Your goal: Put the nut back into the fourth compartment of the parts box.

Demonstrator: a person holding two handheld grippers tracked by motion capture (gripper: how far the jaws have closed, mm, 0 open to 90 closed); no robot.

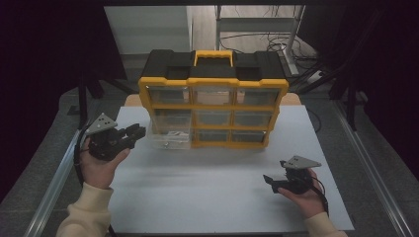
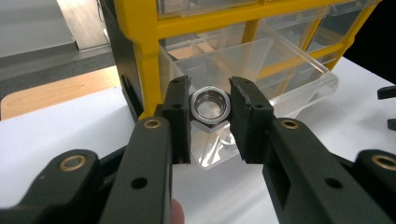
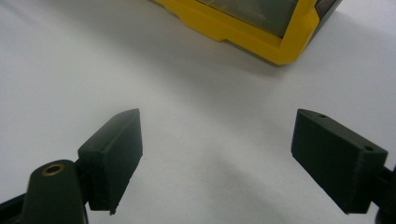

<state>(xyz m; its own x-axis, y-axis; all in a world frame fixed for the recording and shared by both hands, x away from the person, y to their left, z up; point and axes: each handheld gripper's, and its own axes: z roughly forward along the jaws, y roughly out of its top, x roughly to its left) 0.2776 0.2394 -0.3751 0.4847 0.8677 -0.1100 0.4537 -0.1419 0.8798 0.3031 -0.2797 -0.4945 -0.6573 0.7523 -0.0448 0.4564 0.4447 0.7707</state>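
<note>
A yellow and black organizer box [image 1: 213,98] with clear drawers stands at the back of the white table [image 1: 222,197]. Its bottom left drawer [image 1: 170,139] is pulled out, and in the left gripper view this clear drawer [image 2: 261,65] lies just beyond the jaws. My left gripper [image 1: 140,132] is shut on a silver hex nut [image 2: 211,105], held a little short of the open drawer. My right gripper [image 1: 269,181] sits low over the table at the front right, open, with nothing between its fingers [image 3: 114,154].
The organizer's yellow bottom corner [image 3: 275,46] lies ahead of the right gripper. Metal rails [image 1: 54,182] run along both sides of the table. A wooden surface [image 2: 56,91] shows behind the table's left back edge. Cables [image 1: 276,44] lie on the floor beyond.
</note>
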